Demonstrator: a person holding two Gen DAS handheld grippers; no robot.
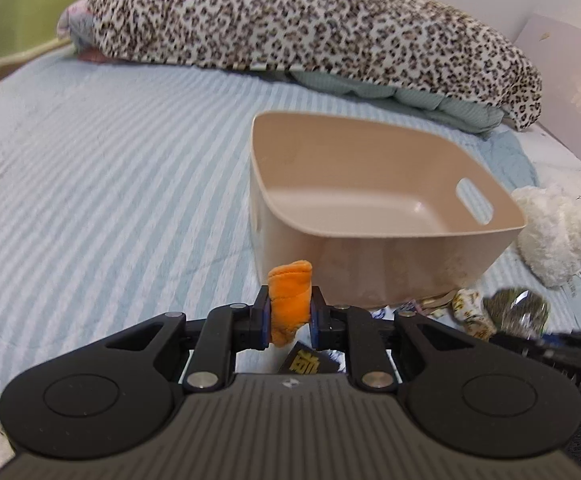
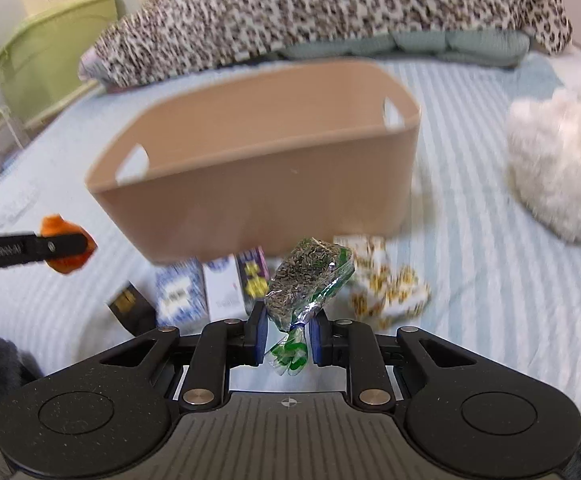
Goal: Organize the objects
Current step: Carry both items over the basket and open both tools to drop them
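My left gripper point(image 1: 289, 320) is shut on an orange plush piece point(image 1: 290, 296), held above the striped bed just in front of the beige bin point(image 1: 370, 184), which is empty. My right gripper point(image 2: 289, 336) is shut on a clear packet of dark seeds point(image 2: 306, 280) with a green-printed end, held in front of the bin point(image 2: 258, 184). The left gripper's finger and the orange plush point(image 2: 66, 248) show at the left of the right wrist view. The seed packet point(image 1: 516, 308) shows blurred at the right of the left wrist view.
Several small boxes and packets point(image 2: 210, 292) and a yellow-patterned cloth point(image 2: 386, 284) lie on the bed before the bin. A white fluffy plush point(image 2: 558, 160) lies to the right. A leopard-print blanket point(image 1: 290, 20) lies behind. A green cabinet point(image 2: 58, 52) stands far left.
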